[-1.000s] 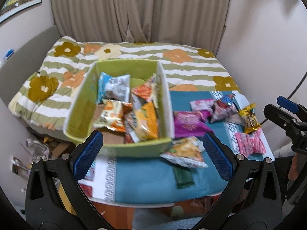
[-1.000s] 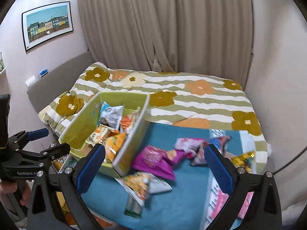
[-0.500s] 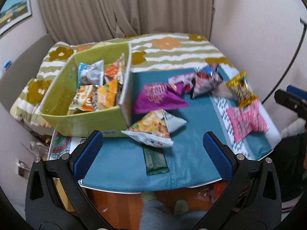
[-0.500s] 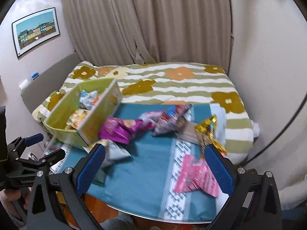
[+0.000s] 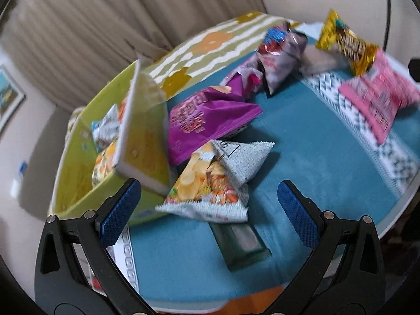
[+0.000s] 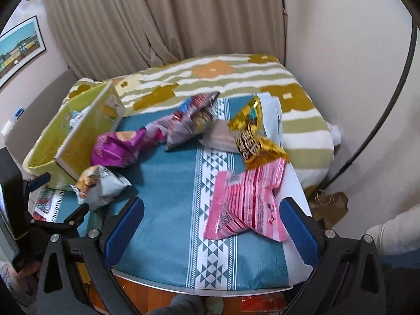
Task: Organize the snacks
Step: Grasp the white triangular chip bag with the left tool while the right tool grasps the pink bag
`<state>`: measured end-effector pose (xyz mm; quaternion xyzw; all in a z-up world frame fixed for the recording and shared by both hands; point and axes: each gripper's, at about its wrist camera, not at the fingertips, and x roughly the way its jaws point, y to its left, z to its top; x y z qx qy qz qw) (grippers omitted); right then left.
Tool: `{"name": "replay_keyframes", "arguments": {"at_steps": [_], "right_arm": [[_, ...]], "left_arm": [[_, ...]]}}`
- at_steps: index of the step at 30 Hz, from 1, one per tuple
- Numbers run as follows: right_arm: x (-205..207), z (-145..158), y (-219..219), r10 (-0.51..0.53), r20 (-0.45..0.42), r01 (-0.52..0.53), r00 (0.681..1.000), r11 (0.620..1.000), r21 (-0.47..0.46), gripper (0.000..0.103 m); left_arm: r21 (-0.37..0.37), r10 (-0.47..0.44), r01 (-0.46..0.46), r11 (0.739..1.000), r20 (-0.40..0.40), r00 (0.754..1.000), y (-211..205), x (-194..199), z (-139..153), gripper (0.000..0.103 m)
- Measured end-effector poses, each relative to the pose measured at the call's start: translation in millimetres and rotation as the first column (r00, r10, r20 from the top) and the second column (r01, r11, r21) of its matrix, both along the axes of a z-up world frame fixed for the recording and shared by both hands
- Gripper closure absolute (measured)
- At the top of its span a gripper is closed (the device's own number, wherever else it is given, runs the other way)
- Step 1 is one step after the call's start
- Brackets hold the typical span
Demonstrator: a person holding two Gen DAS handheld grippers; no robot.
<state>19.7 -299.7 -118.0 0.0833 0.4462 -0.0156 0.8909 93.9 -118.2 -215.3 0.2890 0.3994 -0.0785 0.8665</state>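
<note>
Left claw (image 5: 208, 207) gapes over crinkled chip bag (image 5: 210, 186).

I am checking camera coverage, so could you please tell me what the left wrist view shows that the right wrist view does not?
Only the left wrist view shows the dark green packet lying flat and the snacks inside the green box. Only the right wrist view shows the left gripper and brown paper on the floor. Both show the pink packet and purple bag.
</note>
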Motion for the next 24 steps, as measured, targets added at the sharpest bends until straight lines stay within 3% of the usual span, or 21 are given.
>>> {"name": "replay_keyframes", "arguments": {"at_steps": [7, 12, 19, 24], "right_arm": [[13.9, -17.2, -1.0, -0.048, -0.034, 0.048, 0.998, 0.999, 0.013, 0.0], [24.9, -25.3, -1.5, -0.082, -0.049, 0.083, 0.995, 0.997, 0.006, 0.0], [31.2, -39.5, -3.6, -0.13, -0.061, 0.126, 0.99, 0.989, -0.072, 0.0], [33.4, -51.2, -8.2, -0.155, -0.076, 0.144, 0.985, 0.981, -0.132, 0.0]], "left_arm": [[0.054, -0.056, 0.061, 0.997, -0.088, 0.995, -11.7, 27.9, -27.6, 0.001], [0.088, -0.058, 0.07, 0.994, -0.137, 0.989, -9.7, 43.3, -42.2, 0.007], [0.086, -0.041, 0.06, 0.995, -0.206, 0.978, -4.4, 59.5, -57.0, 0.03], [0.082, -0.052, 0.071, 0.994, -0.21, 0.976, -4.1, 62.8, -56.1, 0.033]]}}
